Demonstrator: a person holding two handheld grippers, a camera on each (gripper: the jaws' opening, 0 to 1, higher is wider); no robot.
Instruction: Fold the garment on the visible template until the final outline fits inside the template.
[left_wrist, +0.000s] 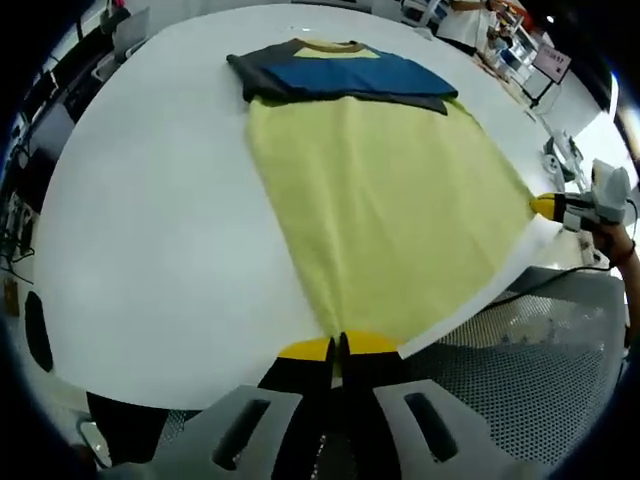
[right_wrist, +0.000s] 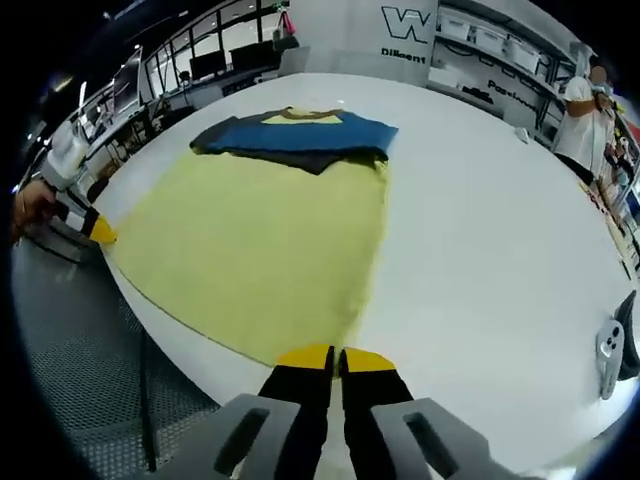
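In the left gripper view the left gripper (left_wrist: 338, 346) has its yellow-tipped jaws pressed together on the near hem corner of the garment (left_wrist: 390, 215), right at the edge of the white table (left_wrist: 150, 230). In the right gripper view the right gripper (right_wrist: 335, 357) does the same — jaws closed on the other hem corner, at the table's near edge. Each gripper also shows in the other's view at the far hem corner: the right one at the right side of the left gripper view, the left one at the left side of the right gripper view, held by a hand (right_wrist: 30, 205).

The garment lies flat on the table, its pale yellow body spread wide between the two clamped corners. Its top part — blue with dark grey sleeves and a yellow-brown collar — is folded over across the far end.

A person (right_wrist: 580, 110) stands well beyond the table near shelving.
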